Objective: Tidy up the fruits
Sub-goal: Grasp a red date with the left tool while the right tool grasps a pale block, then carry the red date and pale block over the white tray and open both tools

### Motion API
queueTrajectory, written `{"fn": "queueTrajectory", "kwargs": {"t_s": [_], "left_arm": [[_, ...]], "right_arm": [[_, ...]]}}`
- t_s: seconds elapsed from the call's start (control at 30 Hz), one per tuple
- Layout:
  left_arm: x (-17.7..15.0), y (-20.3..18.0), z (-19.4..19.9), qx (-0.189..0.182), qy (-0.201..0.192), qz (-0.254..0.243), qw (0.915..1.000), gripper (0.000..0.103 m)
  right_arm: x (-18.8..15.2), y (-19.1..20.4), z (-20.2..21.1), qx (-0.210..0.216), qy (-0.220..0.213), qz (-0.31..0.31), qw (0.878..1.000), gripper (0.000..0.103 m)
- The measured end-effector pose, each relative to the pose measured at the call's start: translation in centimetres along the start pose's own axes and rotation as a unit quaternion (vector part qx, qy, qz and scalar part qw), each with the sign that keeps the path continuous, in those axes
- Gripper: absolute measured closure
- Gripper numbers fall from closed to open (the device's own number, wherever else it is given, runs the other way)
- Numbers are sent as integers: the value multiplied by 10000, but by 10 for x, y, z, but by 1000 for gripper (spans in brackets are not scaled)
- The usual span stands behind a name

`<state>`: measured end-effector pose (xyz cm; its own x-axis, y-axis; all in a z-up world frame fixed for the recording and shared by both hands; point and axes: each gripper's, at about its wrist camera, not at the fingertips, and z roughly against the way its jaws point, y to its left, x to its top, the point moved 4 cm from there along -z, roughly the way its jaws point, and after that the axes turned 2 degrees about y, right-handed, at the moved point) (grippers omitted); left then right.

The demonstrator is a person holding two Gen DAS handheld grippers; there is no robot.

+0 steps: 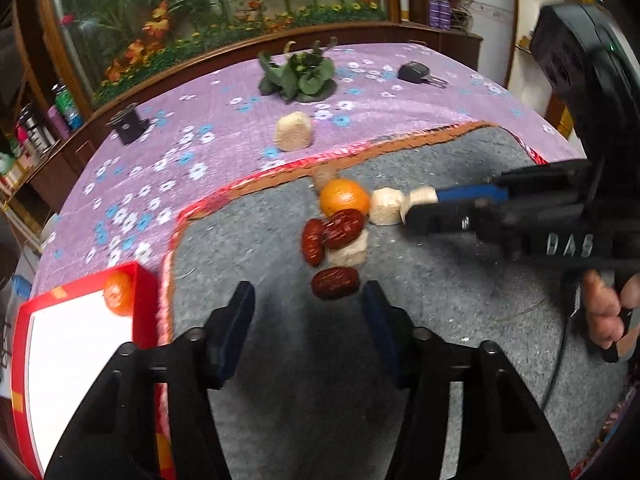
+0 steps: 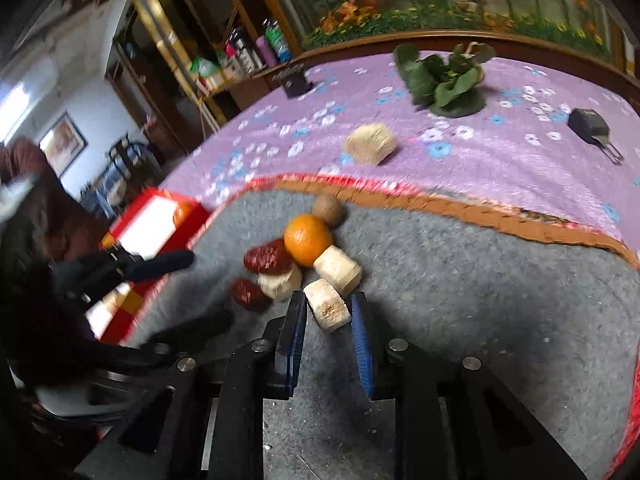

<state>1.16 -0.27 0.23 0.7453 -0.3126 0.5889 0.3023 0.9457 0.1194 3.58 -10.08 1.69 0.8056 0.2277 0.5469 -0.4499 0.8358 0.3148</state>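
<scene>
Fruits [image 1: 340, 236] heaped mid-frame on grey mat [image 1: 440, 320]. Right gripper [image 2: 329, 308] fingers clenched on pale chunk [image 2: 328, 307]; left gripper [image 1: 308, 308] fingers released just below a date [image 1: 335, 283]. Sorting under way. Next, probably: lift chunk away, carry toward red box [image 1: 140, 280], lower left.

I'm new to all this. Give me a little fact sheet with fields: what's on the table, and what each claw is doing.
surface: grey felt mat over a purple flowered cloth
pile: orange, red dates, pale cut chunks, a brown round fruit
box: red box at the mat's corner, one orange inside
right gripper: shut on a pale chunk
left gripper: open, nothing held, just short of a date
lying apart: one more chunk on the cloth
</scene>
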Motion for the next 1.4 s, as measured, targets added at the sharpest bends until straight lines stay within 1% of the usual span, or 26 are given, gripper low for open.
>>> {"fn": "queueTrajectory", "kwargs": {"t_s": [0.07,0.13,0.17,0.23,0.27,0.33,0.47,0.6,0.67,0.77,0.87,1.0,1.13,1.2,1.3,1.4], "left_arm": [[3,-4,-6,-86,58,-122,9999,64],[5,-7,-12,-142,149,-250,9995,68],[5,-8,-16,-201,199,-297,9992,69],[6,-11,-18,-272,235,-421,9985,71],[6,-13,-19,-337,259,-479,9979,77],[5,-17,-19,-450,282,-500,9973,77],[6,-21,-19,-552,284,-457,9970,77],[1,-29,-15,-550,216,-501,9970,77],[0,-29,-14,-540,194,-383,9976,77],[-1,-25,-14,-575,153,-63,9982,77],[-5,-20,-8,-525,64,217,9984,77],[-13,-9,12,-312,-131,499,9982,77],[-26,9,43,166,-408,640,9970,77],[-35,22,61,372,-547,774,9948,77],[-50,49,87,789,-716,961,9897,77],[-75,83,108,1248,-736,1163,9826,77]], "right_arm": [[0,-8,0,28,61,-236,9997,80],[-1,-14,-3,-51,154,-373,9992,80],[-1,-16,-5,-62,211,-447,9988,80],[-2,-20,-7,17,257,-603,9979,80],[-1,-20,-8,25,273,-614,9977,80],[-1,-20,-7,30,278,-641,9976,80],[-1,-20,-7,22,286,-636,9976,80],[-1,-21,-8,52,295,-663,9974,80],[0,-21,-8,50,300,-668,9973,80],[-1,-21,-8,9,291,-646,9975,81],[-1,-21,-4,1,237,-620,9978,82],[0,-16,3,51,102,-547,9984,82],[2,-12,10,17,-125,-498,9987,82],[3,-11,15,-70,-316,-468,9984,82],[4,-10,19,-183,-573,-417,9973,82],[2,-2,21,-55,-657,-548,9963,82]]}}
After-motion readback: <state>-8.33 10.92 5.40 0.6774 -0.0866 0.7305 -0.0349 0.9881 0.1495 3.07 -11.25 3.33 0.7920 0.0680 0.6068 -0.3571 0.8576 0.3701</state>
